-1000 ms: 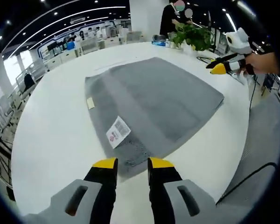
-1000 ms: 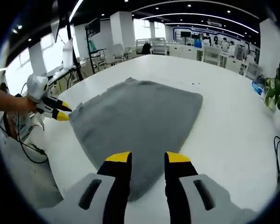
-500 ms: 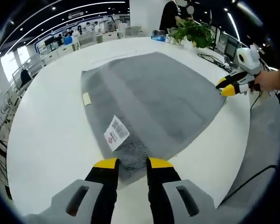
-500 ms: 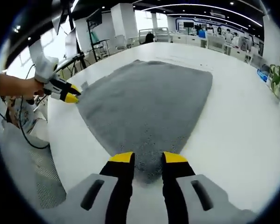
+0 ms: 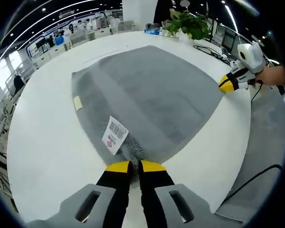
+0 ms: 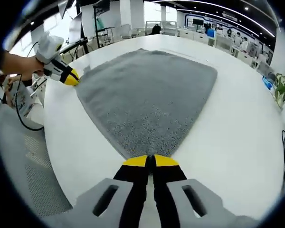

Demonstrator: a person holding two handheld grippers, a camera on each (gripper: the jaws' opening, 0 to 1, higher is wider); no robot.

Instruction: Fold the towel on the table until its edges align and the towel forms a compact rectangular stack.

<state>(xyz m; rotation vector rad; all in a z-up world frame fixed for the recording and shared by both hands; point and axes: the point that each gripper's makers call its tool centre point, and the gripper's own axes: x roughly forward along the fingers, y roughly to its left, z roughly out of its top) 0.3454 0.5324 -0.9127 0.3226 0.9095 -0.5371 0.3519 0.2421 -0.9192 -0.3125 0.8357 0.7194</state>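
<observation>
A grey towel (image 5: 147, 95) lies spread flat on the round white table (image 5: 42, 142), with a white barcode label (image 5: 114, 135) and a small tan tag (image 5: 78, 103) near its left side. My left gripper (image 5: 131, 166) is shut on the towel's near corner just below the label. In the right gripper view the same towel (image 6: 152, 90) stretches away from my right gripper (image 6: 150, 160), which is shut on the opposite near corner. Each gripper also appears in the other's view: the right gripper (image 5: 226, 83) at the towel's right corner, the left gripper (image 6: 70, 77) at its left corner.
A potted plant (image 5: 187, 23) and cables (image 5: 213, 52) sit at the table's far right edge. A black cable (image 5: 256, 178) hangs beyond the table's near edge over the grey floor. Bare white tabletop (image 6: 237, 123) flanks the towel. Desks and people fill the far room.
Both grippers have moved in onto the towel's near corners and shut on them; they were open and a little short of the cloth before.
</observation>
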